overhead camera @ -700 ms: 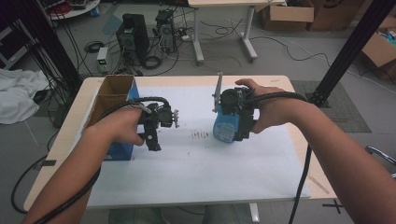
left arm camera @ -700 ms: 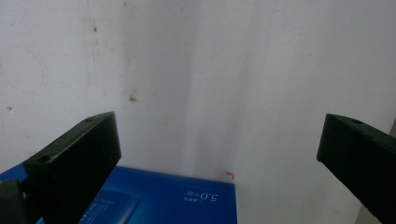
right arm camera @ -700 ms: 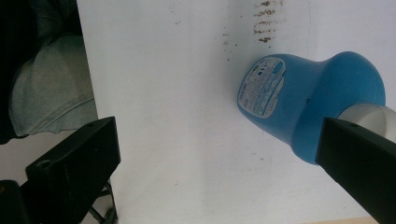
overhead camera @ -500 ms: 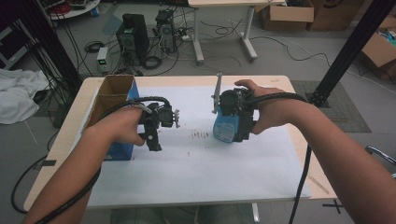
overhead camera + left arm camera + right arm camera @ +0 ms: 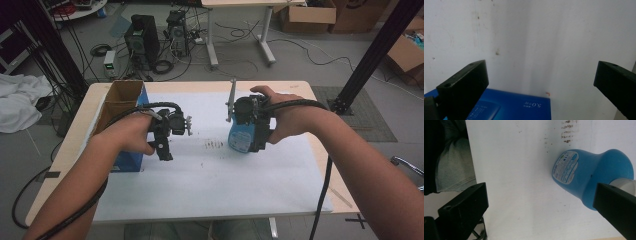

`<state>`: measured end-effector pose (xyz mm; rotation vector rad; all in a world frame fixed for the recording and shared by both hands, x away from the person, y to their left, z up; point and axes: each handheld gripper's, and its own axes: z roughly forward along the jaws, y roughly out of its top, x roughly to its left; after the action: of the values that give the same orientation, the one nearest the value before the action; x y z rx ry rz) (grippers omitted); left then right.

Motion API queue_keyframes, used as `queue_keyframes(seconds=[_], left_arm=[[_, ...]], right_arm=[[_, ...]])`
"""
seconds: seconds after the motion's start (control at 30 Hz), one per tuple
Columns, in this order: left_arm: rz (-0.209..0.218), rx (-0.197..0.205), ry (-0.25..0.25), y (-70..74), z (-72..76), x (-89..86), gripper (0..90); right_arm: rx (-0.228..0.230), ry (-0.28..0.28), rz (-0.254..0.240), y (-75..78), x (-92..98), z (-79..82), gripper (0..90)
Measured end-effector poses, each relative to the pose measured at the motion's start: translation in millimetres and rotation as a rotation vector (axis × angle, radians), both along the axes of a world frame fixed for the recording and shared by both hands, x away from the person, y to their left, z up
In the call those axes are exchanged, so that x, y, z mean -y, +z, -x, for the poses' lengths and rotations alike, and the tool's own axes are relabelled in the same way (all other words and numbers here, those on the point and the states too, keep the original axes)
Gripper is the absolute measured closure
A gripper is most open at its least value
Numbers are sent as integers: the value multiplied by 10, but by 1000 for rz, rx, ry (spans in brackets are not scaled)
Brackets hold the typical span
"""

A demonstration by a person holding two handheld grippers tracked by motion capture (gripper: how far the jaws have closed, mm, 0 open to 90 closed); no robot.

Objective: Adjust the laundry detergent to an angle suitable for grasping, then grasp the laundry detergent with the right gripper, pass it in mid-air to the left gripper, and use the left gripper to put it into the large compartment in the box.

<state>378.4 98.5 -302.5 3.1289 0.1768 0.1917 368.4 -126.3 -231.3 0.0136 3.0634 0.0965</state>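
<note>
A blue bottle (image 5: pixel 238 143) with a white cap (image 5: pixel 624 184) and a printed label stands on the white mat (image 5: pixel 210 185). My right gripper (image 5: pixel 252 131) hangs just above it, pointing down. In the right gripper view the bottle (image 5: pixel 594 173) sits at the right, and the open right gripper (image 5: pixel 541 195) has its right jaw over the cap, with nothing held. My left gripper (image 5: pixel 163 150) points down at the mat beside an open blue box (image 5: pixel 122 127). In the left gripper view the left gripper (image 5: pixel 541 72) is wide open, with the blue box (image 5: pixel 514 107) at the bottom edge.
Dark smudges (image 5: pixel 215 145) mark the mat between the two grippers. The wooden table (image 5: pixel 300 90) shows around the mat's edges. Beyond the table's far side are computers and cables (image 5: pixel 150 45) on the floor. The person's trousers (image 5: pixel 451 157) show past the table's near edge.
</note>
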Motion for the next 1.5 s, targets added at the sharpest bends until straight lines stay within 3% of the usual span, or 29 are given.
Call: queue_keyframes(seconds=[0.47, 0.63, 0.67, 0.77, 0.8, 0.83, 0.93, 0.97, 1.0, 1.03, 1.07, 1.1, 1.13, 1.17, 1.2, 1.23, 1.27, 1.4, 1.5], left_arm=[[2, 6, -7, 56, -19, -26, 1], [16, 3, -4, 42, -16, -18, 1], [3, 4, -1, 32, -33, -7, 1], [3, 11, 0, 42, -51, 8, 1], [14, 12, 0, 67, -56, 21, 1], [23, 12, -2, 77, -55, 27, 1], [27, 19, -19, 100, -25, 70, 1], [27, 19, -19, 100, -25, 70, 1], [26, 23, -25, 109, -9, 86, 1], [26, 23, -25, 109, -9, 86, 1], [27, 23, -25, 112, 3, 95, 1], [29, 26, -26, 112, 10, 98, 1], [22, 22, -29, 126, 26, 110, 1], [23, 25, -30, 129, 36, 110, 1], [23, 25, -30, 129, 36, 110, 1], [22, 26, -34, 139, 53, 109, 1], [22, 26, -34, 139, 53, 109, 1], [26, 34, -30, 149, 77, 77, 1], [15, 38, -30, 159, 83, 66, 1]], right_arm=[[-13, 0, 1, 31, -44, 6, 0], [-22, -4, -44, 51, -11, -15, 0], [-42, -1, -93, 84, 15, 0, 0], [-37, 0, -132, 108, 40, 12, 0], [-27, -6, -176, 131, 89, 37, 0], [-27, -6, -176, 131, 89, 37, 0], [-7, -27, -289, 138, 239, 90, 0], [-7, -27, -289, 138, 239, 90, 0], [-17, -40, -383, 103, 355, 113, 0], [-17, -40, -383, 103, 355, 113, 0], [5, -52, -464, 32, 486, 128, 0], [5, -52, -464, 32, 486, 128, 0], [27, -74, -532, -29, 604, 149, 0], [32, -83, -562, -49, 649, 158, 0], [32, -83, -562, -49, 649, 158, 0], [42, -107, -664, -103, 781, 185, 0], [49, -118, -705, -131, 845, 200, 0], [91, -168, -797, -275, 1085, 265, 0], [122, -228, -833, -404, 1256, 263, 0]])
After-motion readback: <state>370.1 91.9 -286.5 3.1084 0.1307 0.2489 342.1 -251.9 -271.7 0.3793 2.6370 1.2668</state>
